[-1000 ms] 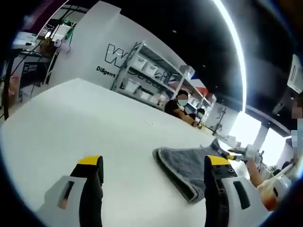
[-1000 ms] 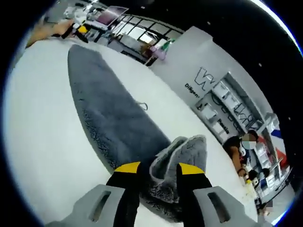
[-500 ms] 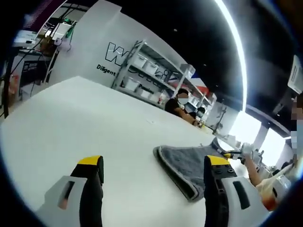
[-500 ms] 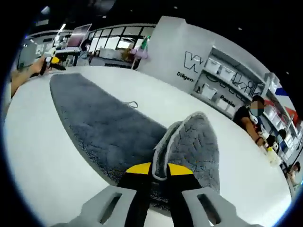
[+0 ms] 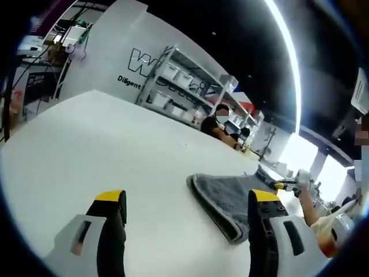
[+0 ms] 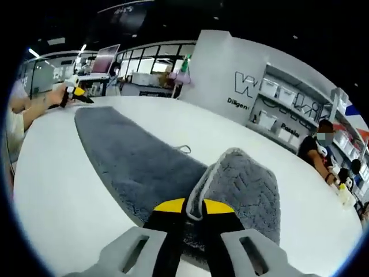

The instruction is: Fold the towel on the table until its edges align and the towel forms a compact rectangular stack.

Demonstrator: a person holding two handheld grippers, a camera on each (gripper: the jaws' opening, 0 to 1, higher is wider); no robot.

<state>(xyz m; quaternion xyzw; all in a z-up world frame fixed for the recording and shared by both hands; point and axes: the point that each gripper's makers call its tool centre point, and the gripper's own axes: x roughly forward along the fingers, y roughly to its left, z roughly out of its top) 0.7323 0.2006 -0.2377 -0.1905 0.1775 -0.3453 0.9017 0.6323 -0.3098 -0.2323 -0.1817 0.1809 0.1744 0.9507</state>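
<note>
White tabletop (image 5: 104, 138) runs wide and bare ahead of the left gripper (image 5: 184, 199), out to a far edge in front of a white wall with lettering and a rack of shelving (image 5: 184, 86) where a seated person (image 5: 216, 127) works. That left gripper hangs low over the table with its yellow-tipped jaws spread wide apart, nothing between them. Ahead of it and toward its right jaw lies the near end of the grey towel (image 5: 228, 199), its hemmed edge curving on the surface, part of it hidden behind that jaw. From the right gripper view, the towel (image 6: 132, 156) stretches away as a long flat strip up and to the left, with open table on both sides of it. The right gripper (image 6: 185, 206) has its jaws pinched together on a raised fold of the towel, the lifted end curling over just above the yellow tips. At the strip's far end the left gripper (image 6: 75, 95) shows small, held in a person's hand (image 6: 55, 95).
</note>
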